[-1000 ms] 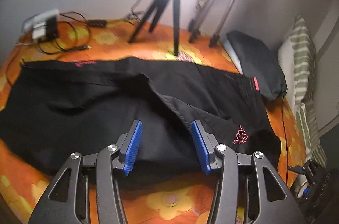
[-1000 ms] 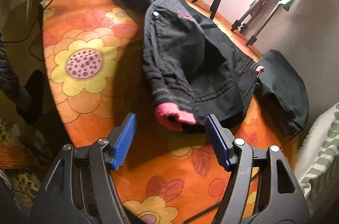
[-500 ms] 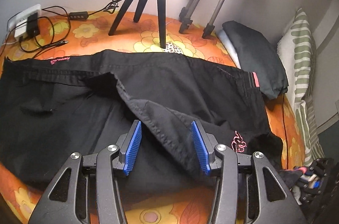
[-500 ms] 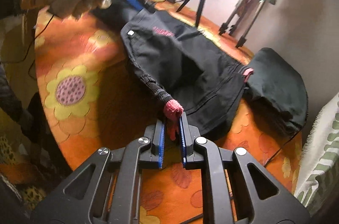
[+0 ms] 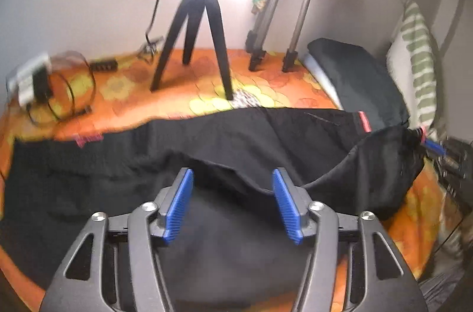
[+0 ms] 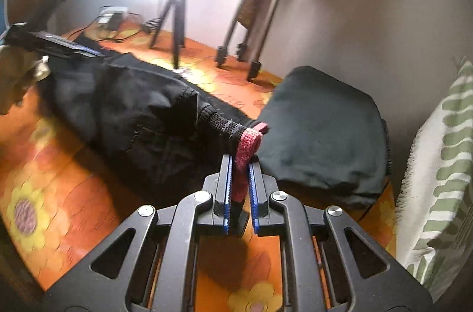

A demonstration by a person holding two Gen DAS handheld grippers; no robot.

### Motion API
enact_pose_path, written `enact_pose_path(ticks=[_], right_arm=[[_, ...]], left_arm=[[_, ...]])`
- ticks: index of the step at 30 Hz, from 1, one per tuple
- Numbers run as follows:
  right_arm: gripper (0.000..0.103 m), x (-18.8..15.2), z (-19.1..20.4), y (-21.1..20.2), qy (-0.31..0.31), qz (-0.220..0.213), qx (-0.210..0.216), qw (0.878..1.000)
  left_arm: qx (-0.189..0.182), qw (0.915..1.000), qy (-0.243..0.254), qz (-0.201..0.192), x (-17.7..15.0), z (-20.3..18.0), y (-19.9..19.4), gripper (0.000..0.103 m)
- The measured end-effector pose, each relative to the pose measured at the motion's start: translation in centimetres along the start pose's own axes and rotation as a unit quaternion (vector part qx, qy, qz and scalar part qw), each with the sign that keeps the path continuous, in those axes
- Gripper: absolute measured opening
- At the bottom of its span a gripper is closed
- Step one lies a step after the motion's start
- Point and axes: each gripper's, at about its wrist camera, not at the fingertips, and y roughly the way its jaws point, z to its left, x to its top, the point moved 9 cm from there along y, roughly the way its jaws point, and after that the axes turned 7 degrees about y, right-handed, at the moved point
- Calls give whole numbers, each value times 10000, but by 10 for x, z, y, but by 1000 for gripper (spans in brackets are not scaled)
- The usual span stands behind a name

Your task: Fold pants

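Note:
Black pants (image 5: 118, 164) lie spread across the orange flowered bed cover (image 5: 133, 81). My left gripper (image 5: 232, 179) hovers over their middle. Its jaws are opening, and a raised fold edge of the fabric runs between the blue pads (image 5: 180, 202) without being pinched. My right gripper (image 6: 240, 161) is shut on the pink cuff (image 6: 246, 146) of one leg and holds it up off the bed, so the ribbed ankle and the leg (image 6: 124, 111) stretch away to the left. In the left wrist view this lifted leg end (image 5: 393, 152) hangs at the right.
A black tripod (image 5: 201, 31) and silver stand legs (image 5: 280, 16) stand on the bed by the wall. A folded dark garment (image 6: 319, 128) and a green-striped pillow (image 6: 443, 164) lie to the right. A power strip with cables (image 5: 32, 75) sits at the far left.
The right gripper closed on the pink cuff, then lifted it and carried it to the right. The left gripper shifted over the pants, its jaws narrowing and then widening.

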Motion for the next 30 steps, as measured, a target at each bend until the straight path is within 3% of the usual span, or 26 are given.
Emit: enact_pose_path(ticks=[3,5,9,14,17,20,25,26,29,30], right_arm=[[11,-1,-7,21,36,131,-53,9999],[11,-3,-14,35,130,227,-115,9996],[9,-2,-27,54,223,271,-189,9992],[6,11,-32,68,305,175,-220,9991],[6,13,-33,69,432,198,-20,9989],[6,8,-36,72,598,295,100,9977],[6,-4,-46,74,1131,563,441,9910],[12,-5,-49,74,1272,598,511,9888],[50,-4,-56,73,1619,576,655,9829],[55,-3,-58,72,1769,568,787,9794]], left_arm=[[322,9964,780,88,11,8,8,56],[314,9914,1246,256,14,11,18,56],[629,9807,1807,405,16,25,38,56],[498,9784,1857,752,0,48,67,56],[336,9816,1716,767,-8,56,73,56],[391,9778,1878,847,-16,54,80,56],[267,9809,1806,676,-17,52,79,53],[221,9811,1809,657,-18,50,78,44],[292,9771,2010,628,-21,48,72,28],[340,9761,2048,637,-22,48,71,21]])
